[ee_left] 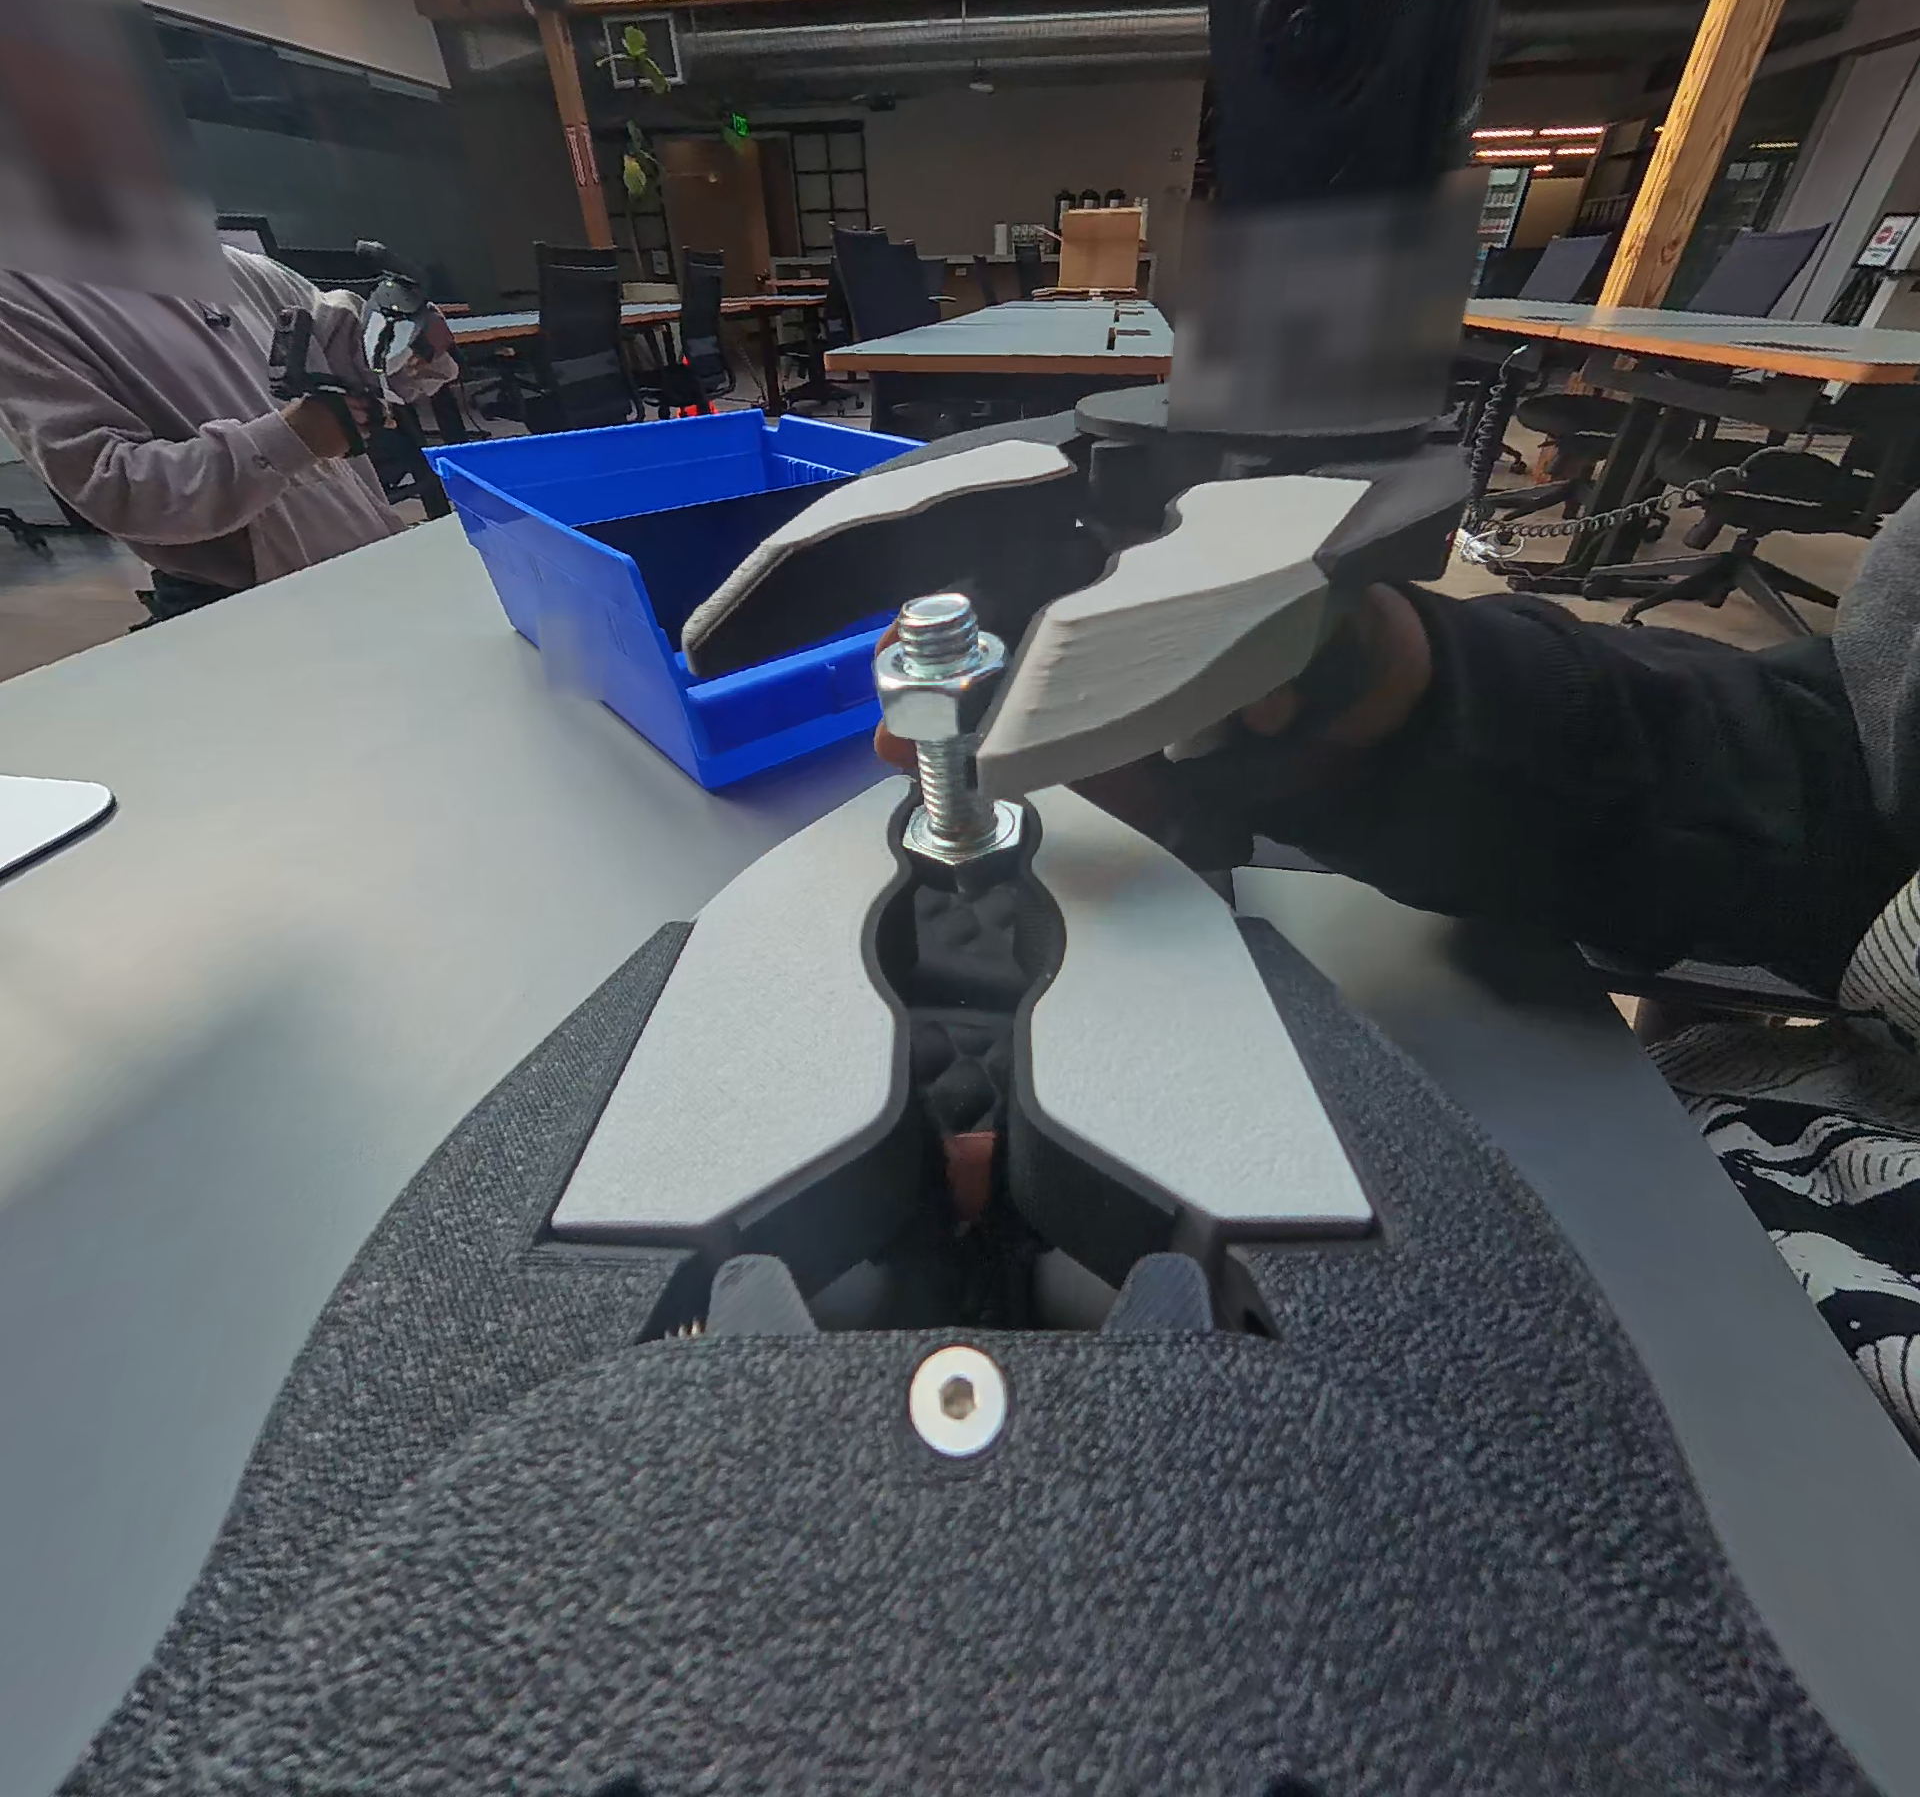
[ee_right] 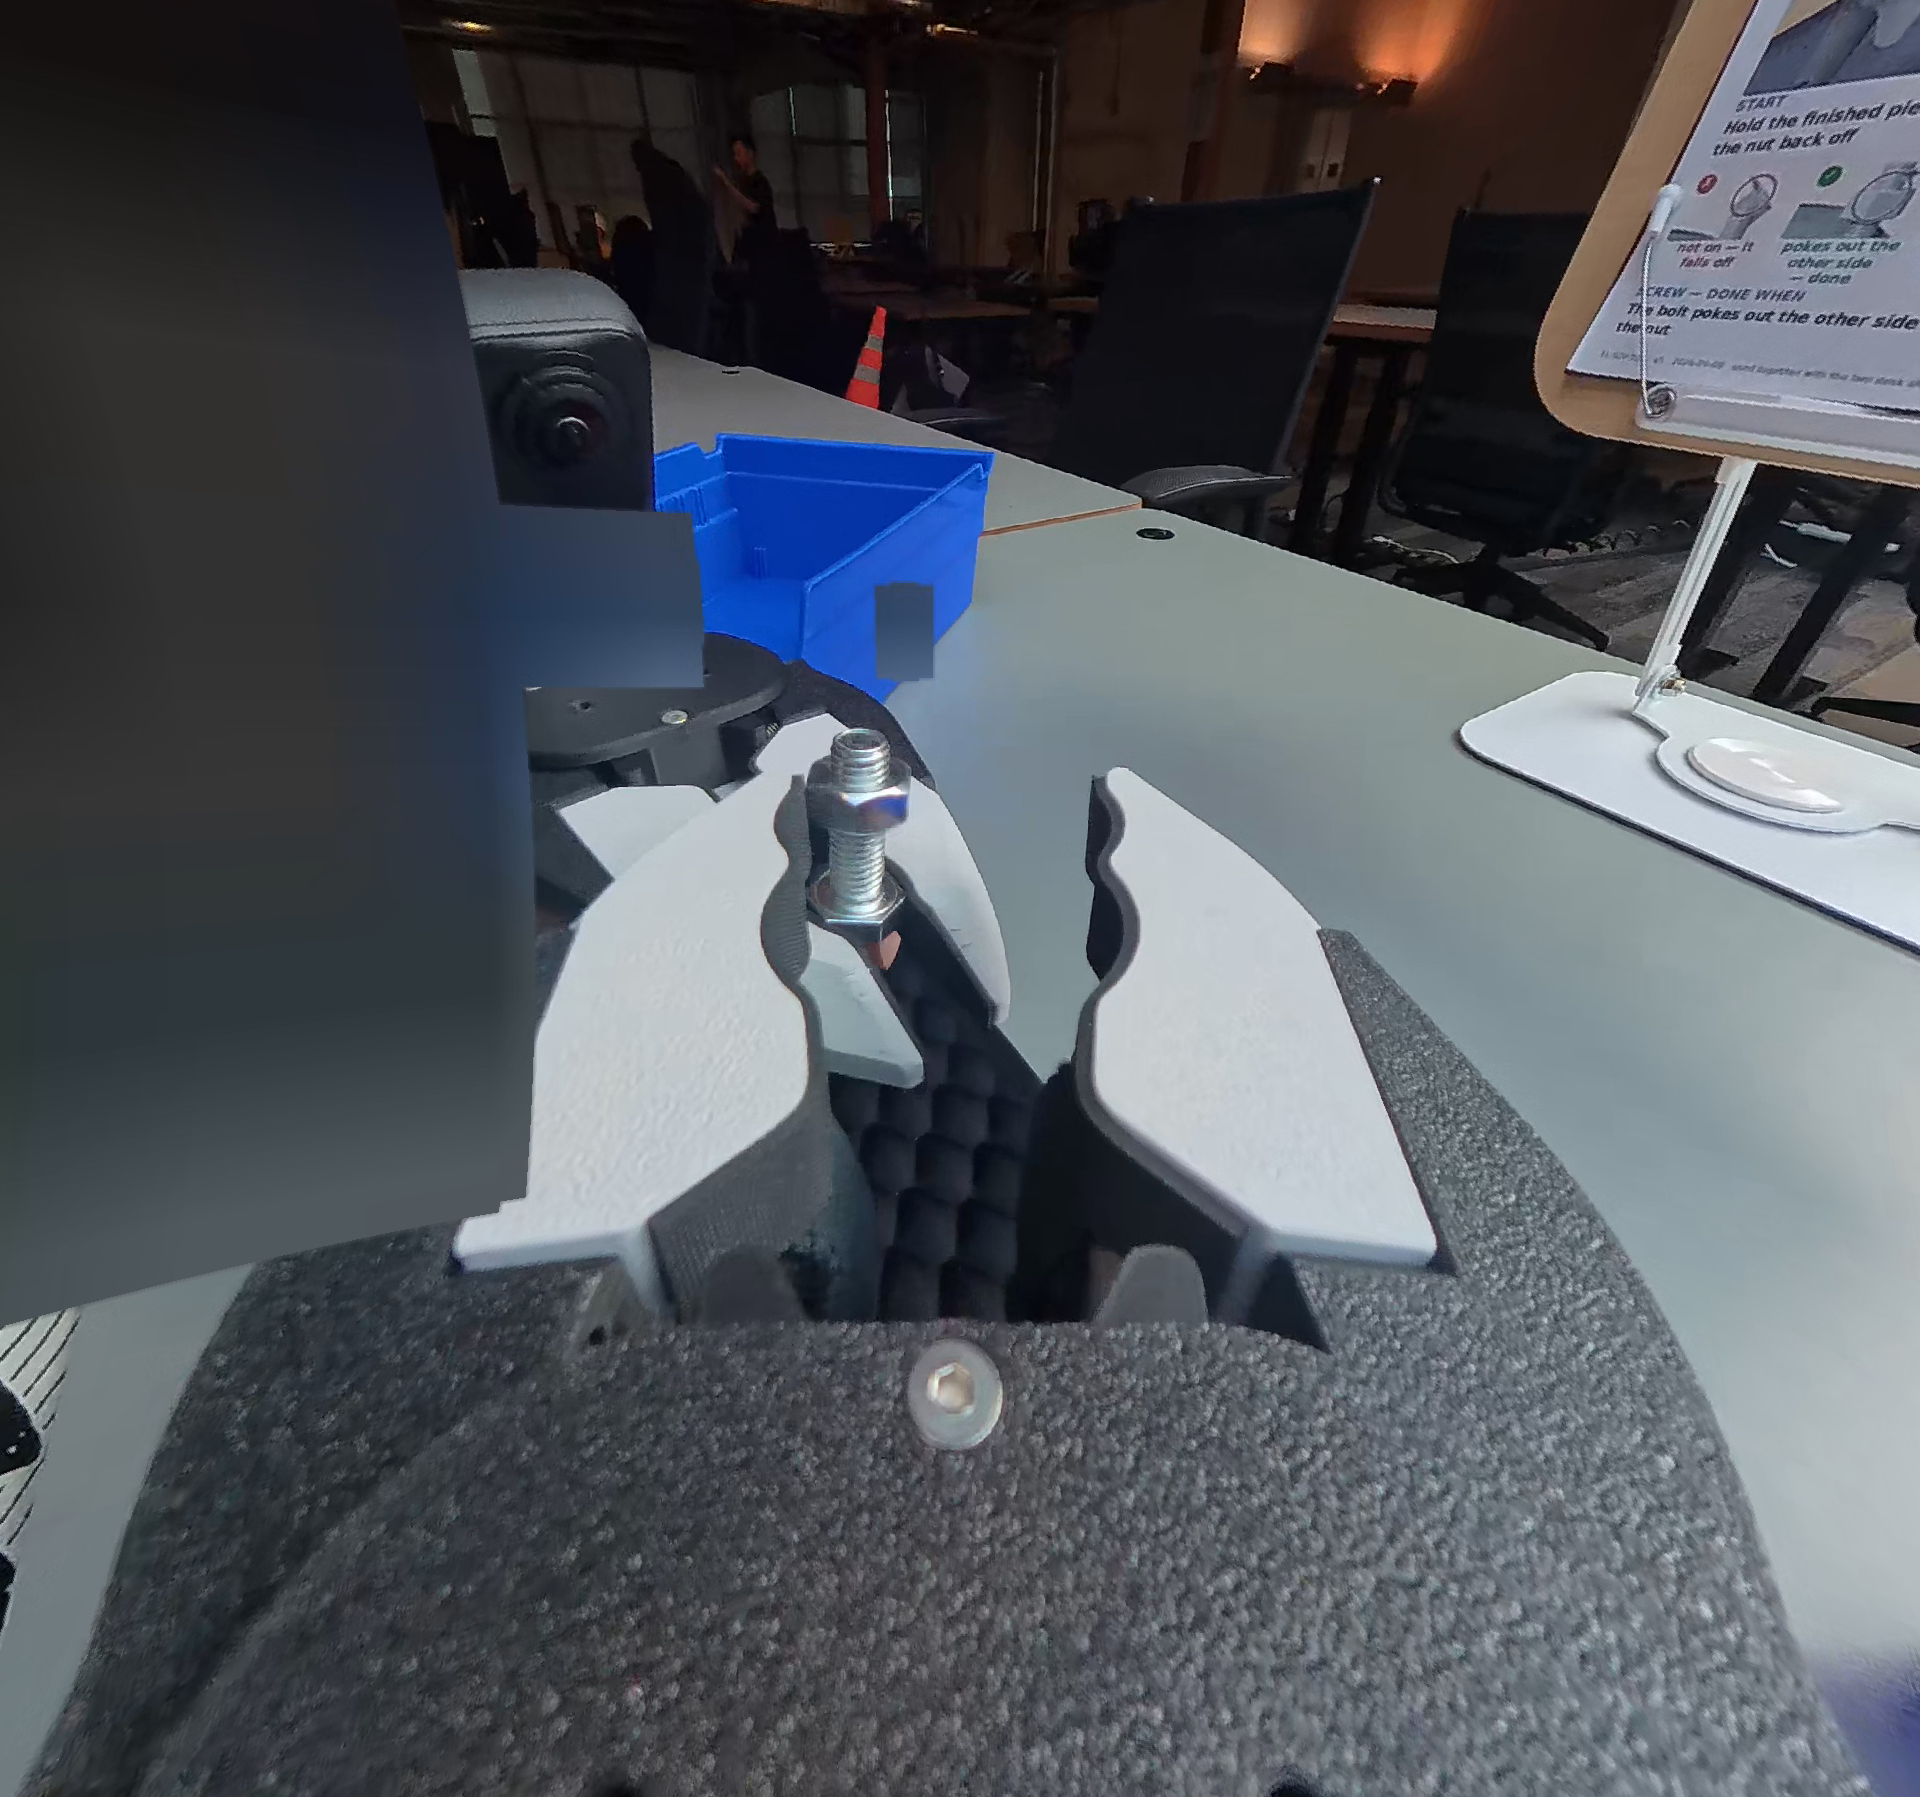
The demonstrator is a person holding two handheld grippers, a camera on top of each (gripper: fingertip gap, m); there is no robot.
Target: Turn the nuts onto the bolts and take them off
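A silver bolt (ee_left: 943, 708) stands upright above the grey table (ee_left: 312, 864), head down and threaded end up. A hex nut (ee_left: 938, 682) sits on the shank a little below the top, with a few threads showing above it.

The bolt's hex head (ee_left: 961, 848) is pinched between the tips of the left gripper (ee_left: 961, 838), whose fingers are drawn nearly together on it; the underside of the head is hidden in the dark foam between them.

The right gripper (ee_left: 904, 677) reaches in from the right at nut height, its jaws spread wide and holding nothing. In the left wrist view one grey finger (ee_left: 1153, 646) lies against the right side of the nut, while the other finger (ee_left: 862, 542) passes behind the bolt, apart from it. In the right wrist view the bolt (ee_right: 858, 833) stands just beside the left-hand finger (ee_right: 675, 999), well apart from the other; whether that finger touches the nut (ee_right: 860, 789) there is hard to tell.

A gloved hand (ee_left: 1538, 739) holds the right gripper, cut off at the frame edge. Behind the bolt a blue plastic bin (ee_left: 644, 542) rests on the table, its inside in shadow. To the right a white stand (ee_right: 1704, 771) carries a printed sheet (ee_right: 1787, 189), cut off by the frame.
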